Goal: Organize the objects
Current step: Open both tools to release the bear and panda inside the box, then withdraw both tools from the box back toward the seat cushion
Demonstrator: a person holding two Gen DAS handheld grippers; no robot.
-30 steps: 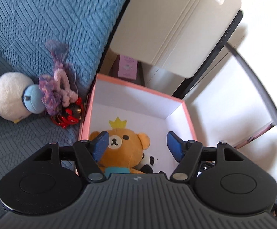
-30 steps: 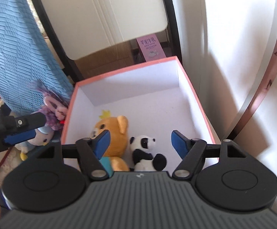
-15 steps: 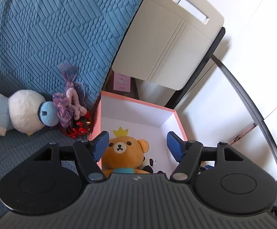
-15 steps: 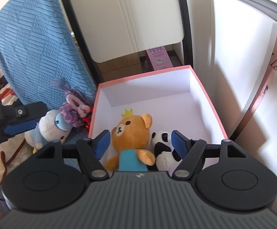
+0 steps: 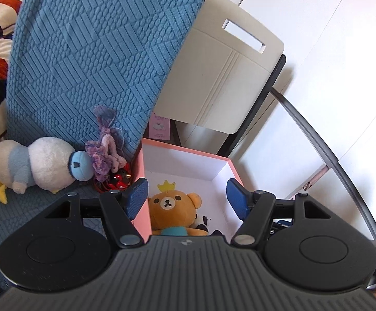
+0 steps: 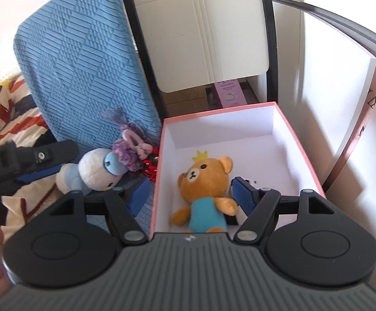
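Pink-rimmed box (image 5: 220,158) holding a brown teddy bear (image 5: 173,207), left gripper (image 5: 186,198) spread and empty above it, white-and-blue plush (image 5: 42,167) on blue cushion (image 5: 89,59); right wrist view, right gripper (image 6: 189,193) spread, empty, over the bear.

Bright daylight throughout — white walls glare, edges bow with fisheye distortion — focus mostly sharp.
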